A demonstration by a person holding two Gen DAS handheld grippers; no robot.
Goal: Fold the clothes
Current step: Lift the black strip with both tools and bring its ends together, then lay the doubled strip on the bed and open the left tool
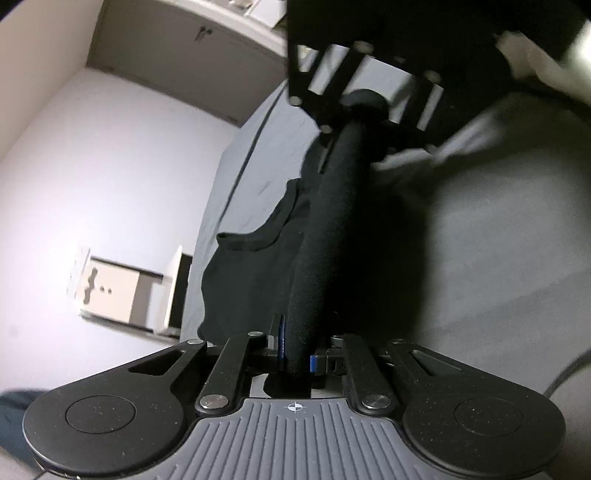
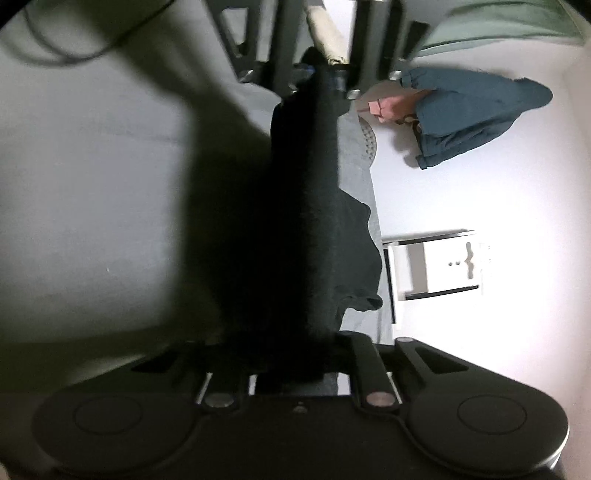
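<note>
A black garment (image 1: 325, 236) is stretched taut in a rolled band between my two grippers, above a grey bed sheet (image 1: 509, 258). My left gripper (image 1: 295, 356) is shut on one end of it. Its other end runs up to the right gripper (image 1: 364, 101), seen from the front. A loose part of the garment (image 1: 247, 273) hangs to the left. In the right wrist view the same black garment (image 2: 306, 221) fills the middle. My right gripper (image 2: 295, 363) is shut on it, fingers mostly hidden by cloth. The left gripper (image 2: 327, 75) clamps the far end.
A person's hand (image 2: 391, 105) in a blue sleeve (image 2: 476, 114) holds the left gripper. A white cabinet (image 1: 122, 291) (image 2: 439, 266) stands by the pale wall beyond the bed edge. A dark cable (image 2: 55, 48) lies on the grey sheet (image 2: 81, 192). Green cloth (image 2: 498, 26) shows at the top right.
</note>
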